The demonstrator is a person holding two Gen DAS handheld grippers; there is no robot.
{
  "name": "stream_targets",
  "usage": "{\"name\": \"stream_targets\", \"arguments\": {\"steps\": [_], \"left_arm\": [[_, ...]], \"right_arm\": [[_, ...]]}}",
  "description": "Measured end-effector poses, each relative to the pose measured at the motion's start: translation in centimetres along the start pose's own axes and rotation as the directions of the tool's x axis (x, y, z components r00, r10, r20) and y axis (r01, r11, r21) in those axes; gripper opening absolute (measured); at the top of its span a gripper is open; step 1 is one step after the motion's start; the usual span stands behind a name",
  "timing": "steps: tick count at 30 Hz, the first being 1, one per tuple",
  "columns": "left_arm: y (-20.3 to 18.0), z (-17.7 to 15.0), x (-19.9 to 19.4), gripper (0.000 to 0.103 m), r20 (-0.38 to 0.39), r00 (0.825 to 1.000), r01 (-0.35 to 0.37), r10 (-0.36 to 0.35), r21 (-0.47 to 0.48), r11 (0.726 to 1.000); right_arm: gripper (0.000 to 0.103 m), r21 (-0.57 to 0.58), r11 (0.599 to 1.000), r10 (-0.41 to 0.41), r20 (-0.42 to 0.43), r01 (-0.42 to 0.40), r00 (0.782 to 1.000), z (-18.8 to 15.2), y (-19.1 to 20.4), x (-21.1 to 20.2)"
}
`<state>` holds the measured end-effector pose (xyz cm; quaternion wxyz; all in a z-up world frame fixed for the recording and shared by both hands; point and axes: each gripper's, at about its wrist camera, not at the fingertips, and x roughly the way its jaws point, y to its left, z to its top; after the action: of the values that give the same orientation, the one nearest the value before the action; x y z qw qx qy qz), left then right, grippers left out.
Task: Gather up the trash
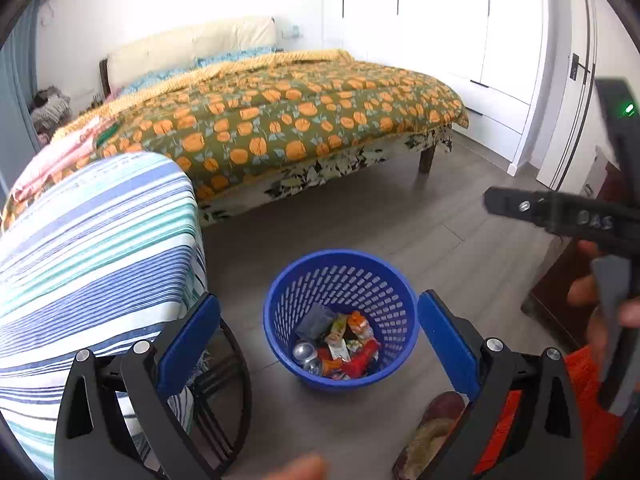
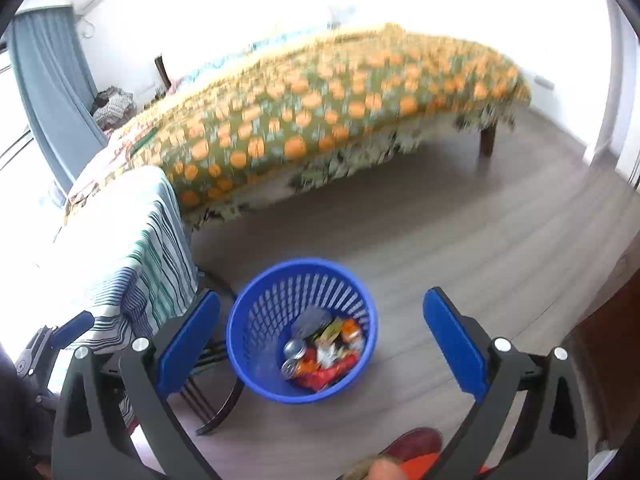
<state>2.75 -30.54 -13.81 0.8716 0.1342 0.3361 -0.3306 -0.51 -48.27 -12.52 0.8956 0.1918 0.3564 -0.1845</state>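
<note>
Striped cloth (image 1: 92, 248) lay left of the left tool (image 1: 320, 320), both tools hung released and empty, blue bin (image 1: 276, 320) stood on the floor (image 1: 400, 216) ahead between the fingers, cans (image 1: 304, 352) and wrappers (image 1: 352, 344) sat inside, right tool (image 2: 322, 320) likewise above it, bed (image 1: 280, 116) beyond.

Wrappers in the basket (image 2: 256, 372) are too blurred to identify.

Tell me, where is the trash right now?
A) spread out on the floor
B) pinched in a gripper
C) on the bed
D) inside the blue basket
D: the cans and wrappers lie at the bottom of the blue basket on the floor, and both the left gripper and right gripper are open and hold nothing.
</note>
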Motion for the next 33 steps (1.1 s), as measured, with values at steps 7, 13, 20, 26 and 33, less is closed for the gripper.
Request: {"name": "stream_targets", "arguments": {"steps": [7, 13, 20, 26, 33], "left_arm": [[0.2, -0.8, 0.4, 0.098, -0.103, 0.990, -0.100, 0.097, -0.024, 0.995], [0.3, -2.0, 1.6, 0.098, -0.172, 0.983, -0.068, 0.060, -0.041, 0.997], [0.2, -3.3, 3.7, 0.098, -0.252, 0.967, -0.061, 0.045, -0.056, 0.997], [0.3, -3.6, 4.2, 0.098, -0.269, 0.962, -0.061, 0.042, -0.064, 0.996], [0.8, -3.6, 4.2, 0.098, -0.276, 0.961, -0.061, 0.037, -0.080, 0.995]], "right_arm": [[0.098, -0.069, 0.997, -0.030, 0.005, 0.030, 1.000, -1.5, 0.8, -1.9], [0.098, -0.074, 0.995, -0.074, -0.116, 0.065, 0.991, -4.9, 0.1, -0.7], [0.098, -0.105, 0.992, -0.084, -0.195, 0.064, 0.977, -6.5, 0.4, 0.5], [0.098, -0.143, 0.989, -0.069, -0.207, 0.040, 0.976, -6.8, 1.3, 0.9], [0.098, -0.145, 0.989, -0.066, -0.214, 0.035, 0.975, -6.9, 1.5, 0.9]]}}
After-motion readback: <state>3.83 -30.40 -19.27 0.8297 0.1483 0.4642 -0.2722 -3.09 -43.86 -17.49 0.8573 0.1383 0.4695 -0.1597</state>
